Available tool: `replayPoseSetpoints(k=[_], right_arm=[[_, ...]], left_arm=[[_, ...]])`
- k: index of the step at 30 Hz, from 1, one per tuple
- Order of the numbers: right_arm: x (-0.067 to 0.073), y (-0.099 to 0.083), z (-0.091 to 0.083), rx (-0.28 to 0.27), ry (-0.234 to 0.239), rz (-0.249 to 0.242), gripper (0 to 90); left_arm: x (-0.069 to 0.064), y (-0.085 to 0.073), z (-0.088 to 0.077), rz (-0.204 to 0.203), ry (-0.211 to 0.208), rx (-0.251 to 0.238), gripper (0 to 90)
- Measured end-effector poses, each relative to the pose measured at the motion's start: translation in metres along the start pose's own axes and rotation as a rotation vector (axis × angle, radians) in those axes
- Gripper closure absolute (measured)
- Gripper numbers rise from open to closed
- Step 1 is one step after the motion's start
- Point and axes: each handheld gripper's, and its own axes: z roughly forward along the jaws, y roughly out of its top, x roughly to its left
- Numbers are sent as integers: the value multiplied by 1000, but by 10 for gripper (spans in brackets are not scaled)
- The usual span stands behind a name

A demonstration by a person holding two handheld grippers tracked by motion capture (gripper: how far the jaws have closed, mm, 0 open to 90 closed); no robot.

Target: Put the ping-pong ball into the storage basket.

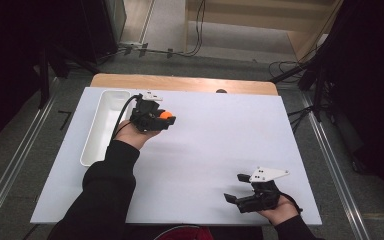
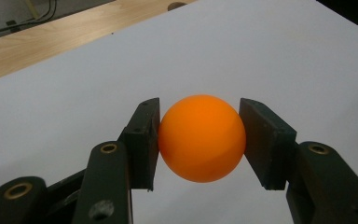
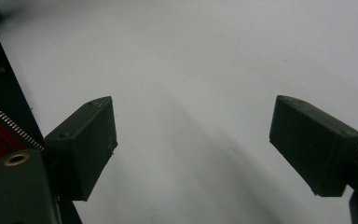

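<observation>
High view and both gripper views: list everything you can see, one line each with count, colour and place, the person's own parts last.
ball: one, orange, clamped between the left gripper's jaws, above the board right of the tray
tray: one, white, long and narrow, lying along the board's left edge, nothing seen inside
board: one, white, covering most of the table
table: one, light wood, a strip showing beyond the board's far edge
cables: several, dark, on the floor beyond the table
left gripper: one, black, near the tray's far end, shut on the ball
right gripper: one, black with a grey plate on top, at the board's near right, jaws wide apart with nothing between them
sleeves: two, black, coming in from the bottom edge
</observation>
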Motion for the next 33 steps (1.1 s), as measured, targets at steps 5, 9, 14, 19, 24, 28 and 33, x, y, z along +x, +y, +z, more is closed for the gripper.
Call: replayPoseSetpoints(k=[5,9,14,19,24,28,33], right_arm=[[0,0,1,-1,3,0,135],[0,0,1,-2,4,1,135],[-1,0,0,0,-1,-2,135],[-1,0,1,-2,1,-2,135],[-1,0,0,-2,-1,1,135],[-1,0,-1,-4,-5,1,135],[-1,0,0,-1,-3,-2,135]], left_arm=[[4,1,-4,-12,10,-9,501],[7,1,-8,-13,18,-12,501],[12,2,-13,-24,27,-17,501],[15,2,-16,-31,33,-17,501],[18,3,-18,-29,40,-13,501],[21,2,-21,-47,39,-19,501],[26,2,-25,-59,38,-15,501]])
